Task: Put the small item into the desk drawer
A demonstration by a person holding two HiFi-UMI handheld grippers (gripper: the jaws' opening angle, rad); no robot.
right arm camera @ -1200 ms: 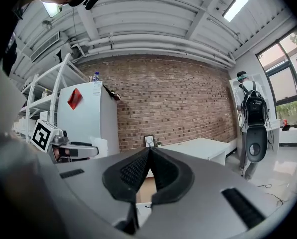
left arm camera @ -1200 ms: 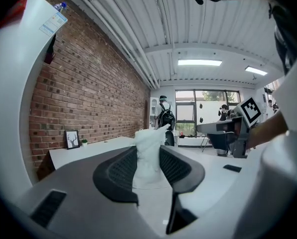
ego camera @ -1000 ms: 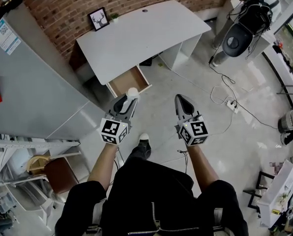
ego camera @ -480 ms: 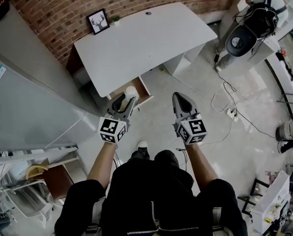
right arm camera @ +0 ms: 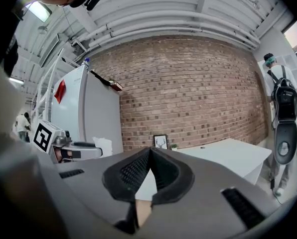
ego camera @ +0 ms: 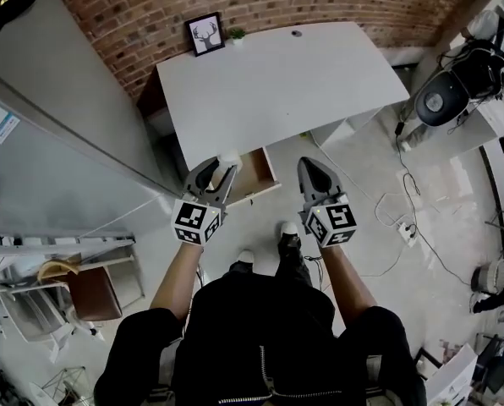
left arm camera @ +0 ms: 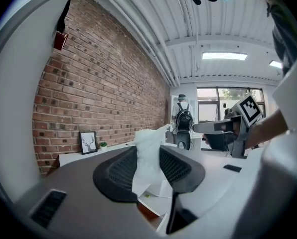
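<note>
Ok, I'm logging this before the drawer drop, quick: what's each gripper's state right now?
Left gripper: closed on a crumpled white wad.
Right gripper: closed, with nothing between its jaws.

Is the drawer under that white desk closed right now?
No, the drawer is pulled out from under the desk, and the head view shows its brown wooden inside.
</note>
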